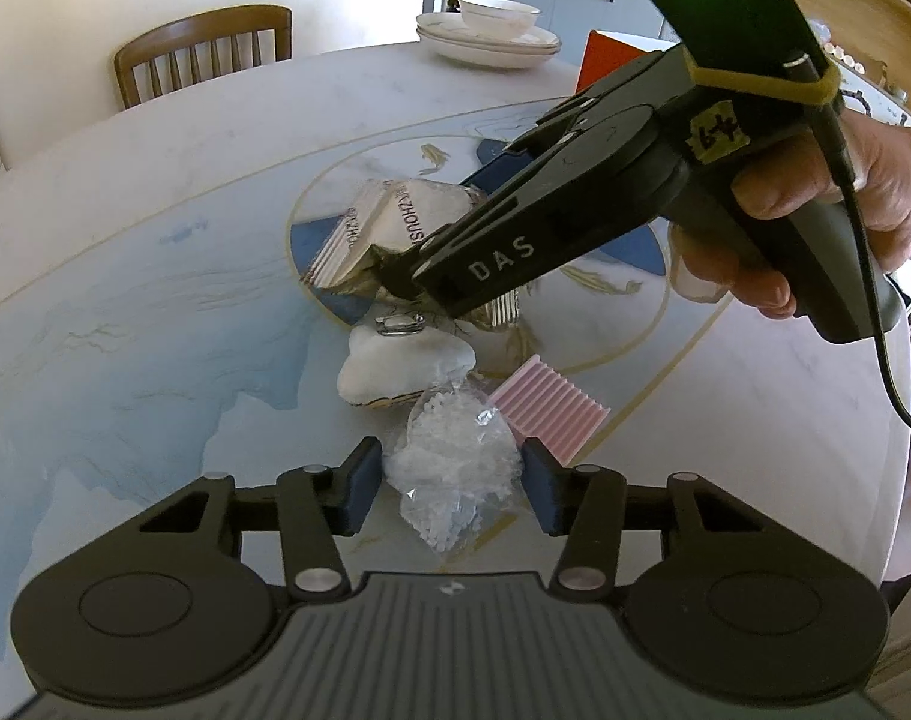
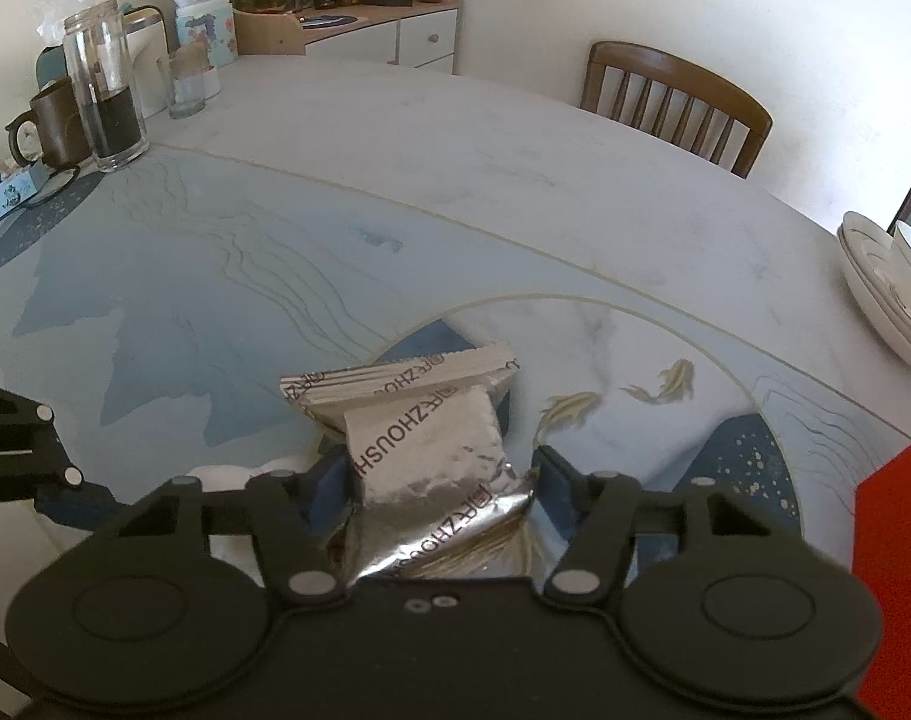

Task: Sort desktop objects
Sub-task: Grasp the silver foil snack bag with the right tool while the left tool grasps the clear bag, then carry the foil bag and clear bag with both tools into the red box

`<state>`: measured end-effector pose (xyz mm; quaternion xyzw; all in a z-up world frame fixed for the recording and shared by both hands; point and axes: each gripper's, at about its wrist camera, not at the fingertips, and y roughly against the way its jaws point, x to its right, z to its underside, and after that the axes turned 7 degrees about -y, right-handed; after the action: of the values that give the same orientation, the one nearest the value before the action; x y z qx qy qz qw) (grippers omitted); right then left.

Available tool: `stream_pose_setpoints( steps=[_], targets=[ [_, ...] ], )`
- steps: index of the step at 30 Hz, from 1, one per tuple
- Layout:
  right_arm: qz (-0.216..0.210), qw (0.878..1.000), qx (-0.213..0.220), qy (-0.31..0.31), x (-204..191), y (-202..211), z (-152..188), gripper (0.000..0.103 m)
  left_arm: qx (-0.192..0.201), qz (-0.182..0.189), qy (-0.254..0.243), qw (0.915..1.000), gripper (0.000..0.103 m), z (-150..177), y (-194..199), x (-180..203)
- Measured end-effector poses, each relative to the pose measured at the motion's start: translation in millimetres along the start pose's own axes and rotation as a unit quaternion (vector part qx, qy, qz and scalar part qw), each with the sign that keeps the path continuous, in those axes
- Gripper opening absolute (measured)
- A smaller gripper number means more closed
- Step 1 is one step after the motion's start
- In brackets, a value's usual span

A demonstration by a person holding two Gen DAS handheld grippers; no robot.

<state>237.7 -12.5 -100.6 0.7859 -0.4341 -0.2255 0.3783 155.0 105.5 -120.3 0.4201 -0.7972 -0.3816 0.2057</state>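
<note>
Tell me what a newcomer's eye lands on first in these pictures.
First, the crinkled silver foil packet at the table's centre, pinched between the right gripper jaws. Next, the clear bag of white beads lying between the left gripper jaws, which stand open around it. Behind that lie a white pouch and a pink ribbed card.

The foil packet point(image 2: 431, 468) is crinkled silver film, mirror-glossy with printed lettering. The clear bag point(image 1: 455, 468) is thin transparent plastic, wrinkled, holding white beads. The pink pad point(image 1: 548, 414) looks ribbed and matt. The white pouch point(image 1: 395, 369) seems soft and matt, with a shiny metal ring on it. The counter point(image 2: 515, 192) is smooth, polished, marble-like. Both chairs are varnished wood; the plates point(image 1: 491, 42) are glazed ceramic.
</note>
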Motion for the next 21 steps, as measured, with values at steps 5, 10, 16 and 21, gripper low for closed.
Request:
stream_pose_setpoints(
  steps=[5, 10, 16, 21],
  targets=[
    [0.006, 1.000, 0.005, -0.007, 6.5, 10.1, 1.9, 0.058, 0.004, -0.001, 0.009, 1.0000, 0.043, -3.3, 6.3, -0.1],
    [0.011, 1.000, 0.013, -0.025, 16.3, 25.2, 6.6, 0.057, 0.002, -0.007, 0.013, 0.9999, 0.041, -5.6, 13.6, 2.8],
    [0.014, 0.999, 0.021, -0.036, 25.8, 45.4, 14.2, 0.057, 0.007, -0.008, 0.029, 0.9995, 0.041, -10.4, 25.8, 4.7],
    [0.015, 0.999, 0.027, -0.045, 31.6, 62.5, 21.9, 0.057, 0.013, -0.009, 0.043, 0.9990, 0.041, -16.5, 34.1, 8.2]
  ],
)
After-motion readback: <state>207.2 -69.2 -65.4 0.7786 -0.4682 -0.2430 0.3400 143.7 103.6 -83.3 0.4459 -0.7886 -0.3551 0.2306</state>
